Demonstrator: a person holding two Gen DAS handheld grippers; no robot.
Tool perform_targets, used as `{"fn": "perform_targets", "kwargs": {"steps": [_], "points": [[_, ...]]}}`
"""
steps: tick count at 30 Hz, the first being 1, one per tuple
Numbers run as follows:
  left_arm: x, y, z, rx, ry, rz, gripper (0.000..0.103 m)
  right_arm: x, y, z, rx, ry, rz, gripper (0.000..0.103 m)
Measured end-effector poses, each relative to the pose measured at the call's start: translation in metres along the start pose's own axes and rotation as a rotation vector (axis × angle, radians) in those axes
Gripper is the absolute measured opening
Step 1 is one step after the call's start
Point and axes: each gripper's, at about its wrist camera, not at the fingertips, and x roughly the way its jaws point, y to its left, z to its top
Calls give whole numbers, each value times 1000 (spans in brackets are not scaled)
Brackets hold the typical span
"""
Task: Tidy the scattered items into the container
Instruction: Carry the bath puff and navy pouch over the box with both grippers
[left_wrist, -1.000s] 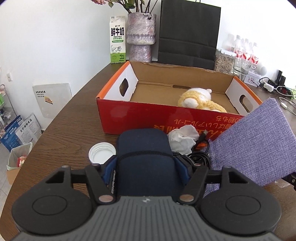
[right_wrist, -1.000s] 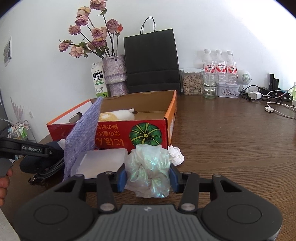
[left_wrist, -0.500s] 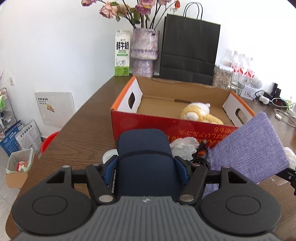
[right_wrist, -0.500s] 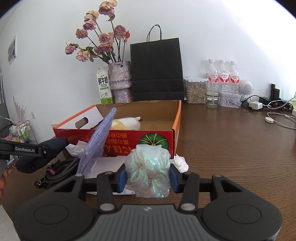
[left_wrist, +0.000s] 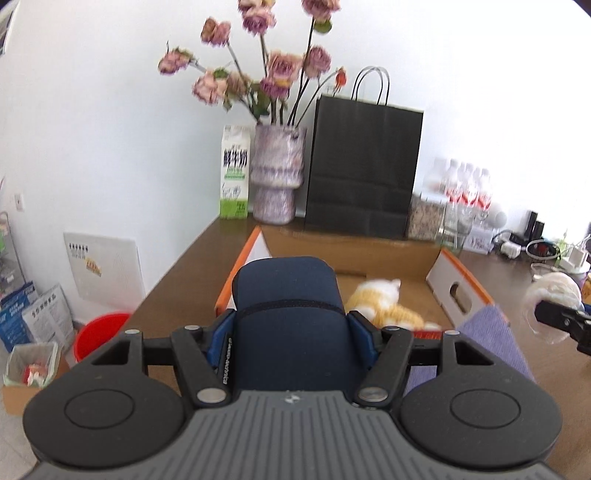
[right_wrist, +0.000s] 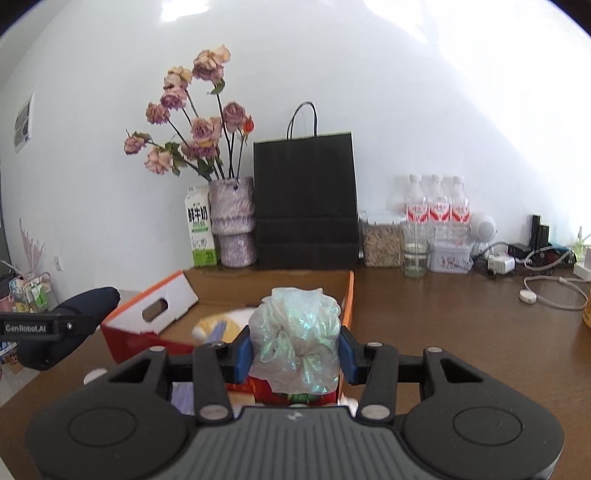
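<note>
My left gripper (left_wrist: 291, 328) is shut on a navy blue pouch (left_wrist: 288, 295) and holds it raised over the near left edge of the red cardboard box (left_wrist: 454, 291). The pouch also shows in the right wrist view (right_wrist: 74, 325). My right gripper (right_wrist: 295, 350) is shut on a crumpled iridescent plastic bag (right_wrist: 295, 339) and holds it raised over the box's (right_wrist: 155, 317) near right corner. A yellow and white plush toy (left_wrist: 384, 306) lies inside the box. A purple fabric pouch (left_wrist: 491, 332) leans on the box front.
A flower vase (right_wrist: 232, 221), a milk carton (right_wrist: 199, 229), a black paper bag (right_wrist: 306, 206), water bottles (right_wrist: 436, 206) and a jar (right_wrist: 380, 240) stand along the back wall. Cables and chargers (right_wrist: 535, 258) lie at the far right. A red bucket (left_wrist: 99, 328) stands on the floor at left.
Both grippers have risen with their loads and moved forward toward the box. The table items in front of the box have dropped out of view.
</note>
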Motion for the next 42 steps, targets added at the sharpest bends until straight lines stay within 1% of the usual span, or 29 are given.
{"fn": "perform_targets", "kwargs": {"steps": [3,6,9,11,15,17,19,21,23,24,25,27,28,32,34,42], "points": [[3,-5,9,-2,-39,-8,66,9,4,14,-8,-26,8,45],[7,-10,18,-25,-75,-26,66,21,7,26,-2,-47,23,45],[15,-13,27,-44,-103,-43,66,35,10,35,6,-56,34,45],[22,-16,31,-42,-124,-41,66,47,11,40,10,-57,35,45],[44,-20,42,-60,-154,-18,66,78,11,50,21,-57,33,45],[60,-18,47,-83,-157,10,66,95,10,55,24,-50,24,46],[79,-15,52,-101,-156,21,66,114,7,59,29,-40,10,46],[97,-13,52,-107,-160,33,66,129,4,58,49,-32,9,46],[113,-12,44,-95,-168,60,66,141,-1,50,64,-14,20,45],[120,-13,40,-74,-146,80,66,145,-1,46,52,2,15,45],[125,-13,37,-59,-112,83,66,149,-2,41,40,13,4,46],[131,-9,31,-69,-81,52,65,153,-4,36,44,29,-2,46],[132,-10,29,-61,-72,58,65,155,-4,34,50,35,2,46],[130,-15,25,-34,-85,42,65,158,3,26,17,42,-7,46],[131,-17,22,-23,-86,39,65,160,5,23,15,47,2,45],[138,-18,17,-18,-52,28,65,165,9,16,20,80,0,45]]}}
